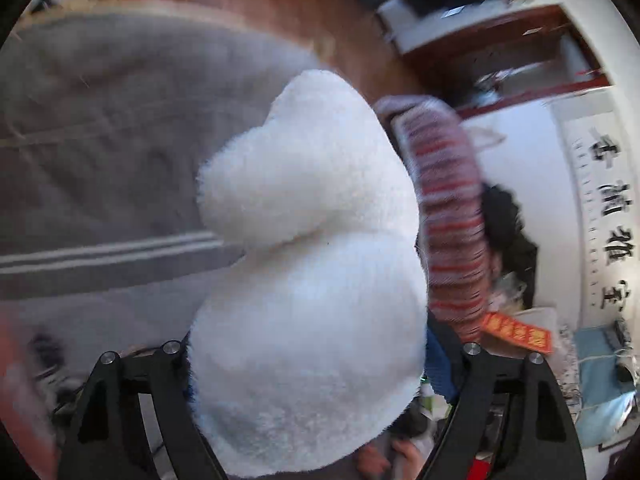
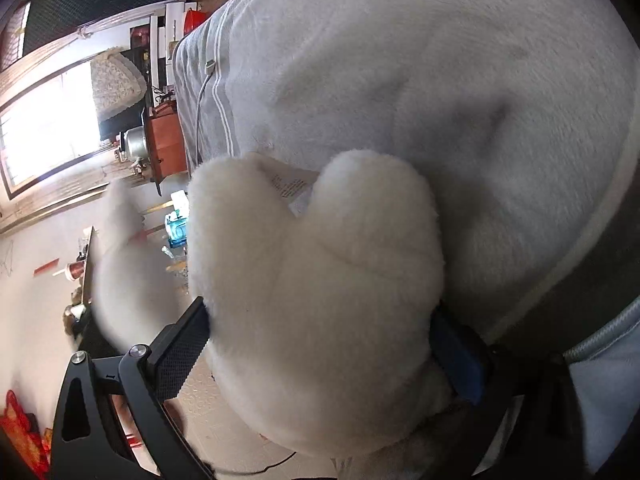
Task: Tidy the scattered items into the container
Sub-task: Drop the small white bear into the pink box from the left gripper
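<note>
Because each camera sat just behind its own jaws, a white plush toy (image 1: 308, 264) filled the middle of both views. Left gripper (image 1: 320, 364): jaws spread wide, plush lying between them, but whether the pads pressed on it could not be told, as the fleece hid both tips. Right gripper (image 2: 320, 336): jaws pinching the plush, black ribbed pad dug into the pile at 8 o'clock, blue pad at 4 o'clock. Judged reason for the two-sided hold: a soft, bulky body sags from one pinch.

Plush: short curly fleece, matte, lobed like two rounded limbs meeting at a crease; a printed sewn-in label (image 2: 294, 188) showed in the cleft at 12 o'clock in the right view.

Behind it, grey bedding (image 1: 100, 152) with two pale stripes, brushed nap, dented and soft, from 9 to 11 o'clock in the left view. A striped knitted piece (image 1: 448, 216), red and grey bands, curved along the plush at 3 o'clock.

No container seen in either view, so the plush was not yet put away, judged carried in the air near the bed
</note>
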A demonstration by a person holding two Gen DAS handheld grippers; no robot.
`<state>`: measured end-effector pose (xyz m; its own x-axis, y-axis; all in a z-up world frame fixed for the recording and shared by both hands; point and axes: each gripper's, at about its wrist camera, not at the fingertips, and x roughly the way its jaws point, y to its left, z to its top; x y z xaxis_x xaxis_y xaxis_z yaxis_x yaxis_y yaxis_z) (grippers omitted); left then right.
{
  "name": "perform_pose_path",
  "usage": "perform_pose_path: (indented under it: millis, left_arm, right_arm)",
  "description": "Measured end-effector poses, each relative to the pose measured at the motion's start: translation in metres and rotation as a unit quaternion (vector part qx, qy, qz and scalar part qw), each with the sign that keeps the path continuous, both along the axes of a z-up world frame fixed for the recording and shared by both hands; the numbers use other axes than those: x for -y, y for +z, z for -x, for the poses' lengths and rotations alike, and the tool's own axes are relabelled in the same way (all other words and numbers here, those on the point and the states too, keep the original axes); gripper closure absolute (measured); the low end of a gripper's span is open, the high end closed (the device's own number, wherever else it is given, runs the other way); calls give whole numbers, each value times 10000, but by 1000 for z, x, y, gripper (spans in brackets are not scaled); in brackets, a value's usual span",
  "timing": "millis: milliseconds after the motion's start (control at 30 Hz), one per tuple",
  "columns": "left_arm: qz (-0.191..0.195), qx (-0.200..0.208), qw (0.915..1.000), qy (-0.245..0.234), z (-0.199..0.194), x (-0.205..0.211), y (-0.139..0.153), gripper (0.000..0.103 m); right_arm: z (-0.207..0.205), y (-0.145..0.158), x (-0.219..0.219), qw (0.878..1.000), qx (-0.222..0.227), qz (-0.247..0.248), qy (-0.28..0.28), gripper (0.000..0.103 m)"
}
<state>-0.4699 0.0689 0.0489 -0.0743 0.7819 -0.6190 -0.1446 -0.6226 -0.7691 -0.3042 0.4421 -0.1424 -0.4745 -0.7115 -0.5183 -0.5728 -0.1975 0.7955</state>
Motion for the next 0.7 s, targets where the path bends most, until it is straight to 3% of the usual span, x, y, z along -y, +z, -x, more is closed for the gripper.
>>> perform_pose_path:
  millis: [100, 167, 267, 400, 533, 600, 700]
  left_arm:
    - [109, -432, 9979, 467, -23, 86, 67, 20]
    - [406, -775, 9922, 886, -42, 150, 105, 18]
    - [822, -1072, 9745, 1791, -72, 250, 140, 10]
    - [1271, -677, 9458, 2910, -96, 345, 131, 3]
    - [1707, -252, 9242, 3407, -107, 402, 111, 3]
    - [1724, -325, 9235, 3410, -114, 409, 113, 3]
    - [1694, -420, 9310, 3206, -118, 396, 118, 3]
  right_arm:
    - [0, 1, 1, 10000, 14, 39, -40, 0]
    - [-1, 2, 2, 10000, 29, 46, -83, 0]
    - [0, 4, 4, 10000, 29, -11, -73, 0]
    - [-2, 9, 6, 9999, 1, -168, 0, 1]
    - [-12, 16, 9, 9985, -62, -492, 219, 1]
    - [-17, 20, 13, 9974, -112, -630, 339, 1]
    - [-21, 26, 17, 9958, -170, -775, 449, 1]
